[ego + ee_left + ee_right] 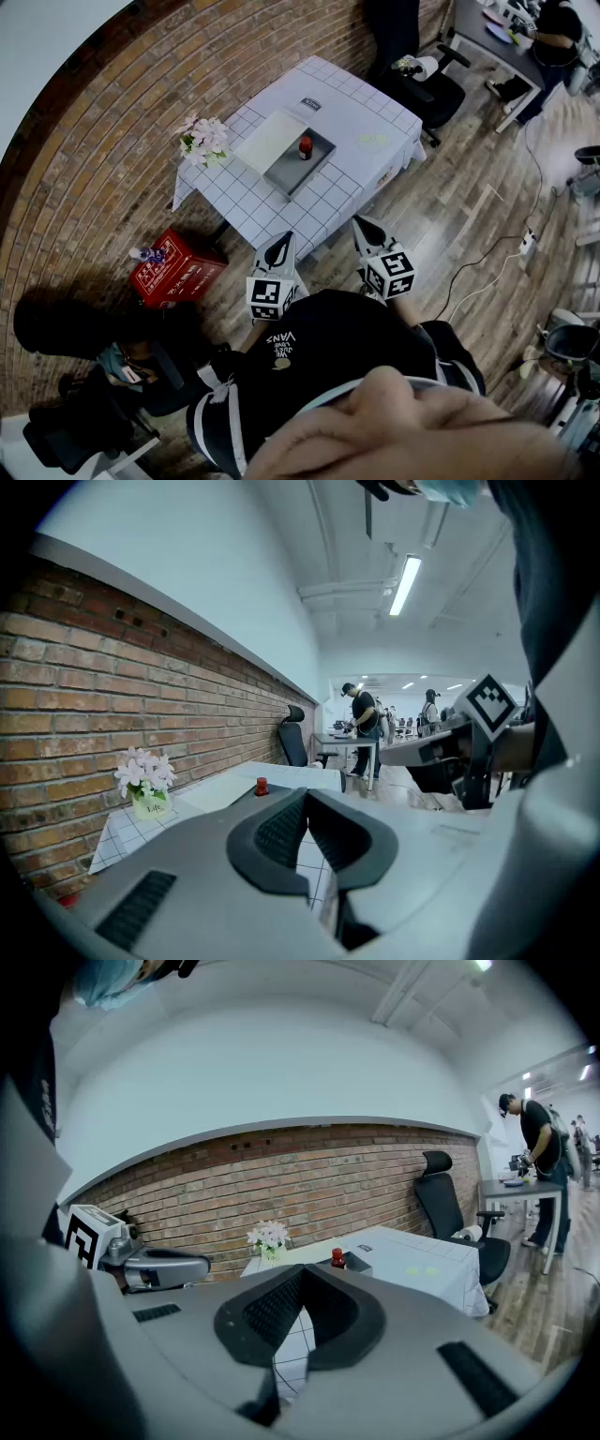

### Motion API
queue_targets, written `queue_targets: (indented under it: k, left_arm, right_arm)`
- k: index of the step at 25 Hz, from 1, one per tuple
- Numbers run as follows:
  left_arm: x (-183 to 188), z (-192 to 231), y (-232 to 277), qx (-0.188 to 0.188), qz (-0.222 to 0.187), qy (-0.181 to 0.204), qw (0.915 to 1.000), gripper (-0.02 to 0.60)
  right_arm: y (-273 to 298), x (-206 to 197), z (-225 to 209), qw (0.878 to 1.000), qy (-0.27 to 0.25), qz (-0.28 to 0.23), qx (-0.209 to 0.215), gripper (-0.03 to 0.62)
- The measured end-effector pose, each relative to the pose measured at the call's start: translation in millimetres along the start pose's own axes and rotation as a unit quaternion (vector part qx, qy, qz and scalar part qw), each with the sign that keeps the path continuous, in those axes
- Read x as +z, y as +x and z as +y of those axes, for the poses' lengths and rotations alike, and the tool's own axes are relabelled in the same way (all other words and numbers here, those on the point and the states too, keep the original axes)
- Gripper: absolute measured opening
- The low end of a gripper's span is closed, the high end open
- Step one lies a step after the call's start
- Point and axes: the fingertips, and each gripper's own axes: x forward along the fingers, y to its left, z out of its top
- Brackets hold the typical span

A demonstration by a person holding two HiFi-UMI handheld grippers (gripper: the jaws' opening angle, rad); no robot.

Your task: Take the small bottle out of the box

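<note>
The small bottle (305, 146) with a red cap stands upright in an open grey box (290, 169) on the white checked table (347, 117). A flat white lid (269, 139) lies beside the box. My left gripper (282, 240) and right gripper (362, 225) are both held close to my body, short of the table's near edge and well apart from the bottle. In the left gripper view the left gripper (307, 795) is shut and empty, with the bottle (262, 786) far ahead. In the right gripper view the right gripper (302, 1273) is also shut and empty, the bottle (337, 1258) beyond it.
A vase of pale flowers (204, 139) stands on the table's left corner. A red crate (178, 270) sits on the floor by the brick wall. A black office chair (422, 84) stands behind the table. A person (553, 37) works at a far desk. Cables (487, 258) cross the wooden floor.
</note>
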Motion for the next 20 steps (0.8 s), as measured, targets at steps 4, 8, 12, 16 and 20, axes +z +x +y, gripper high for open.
queue_targets:
  k: [4,8,12,16,20]
  left_arm:
    - [1,7,-4,-0.006,-0.006,-0.005,1.0,0.012]
    - [-4,12,-5,-0.016,-0.003,-0.006,0.9998,0.012]
    - [-9,16,1,-0.021,0.003,-0.006,0.9997,0.012]
    - [-6,16,14,-0.012,0.003,-0.011,0.9999,0.012]
    - [1,14,33,0.001,0.002,-0.011,0.9999,0.012]
  right_arm:
    - [1,5,7,0.999,0.018,-0.027,0.001,0.003]
    - [0,5,4,0.999,0.022,-0.03,-0.016,0.003]
    - [2,0,-2,0.999,0.033,-0.023,-0.024,0.003]
    - [7,0,-14,0.999,0.037,-0.018,-0.017,0.003]
    - [18,6,-31,0.999,0.033,-0.01,0.001,0.003]
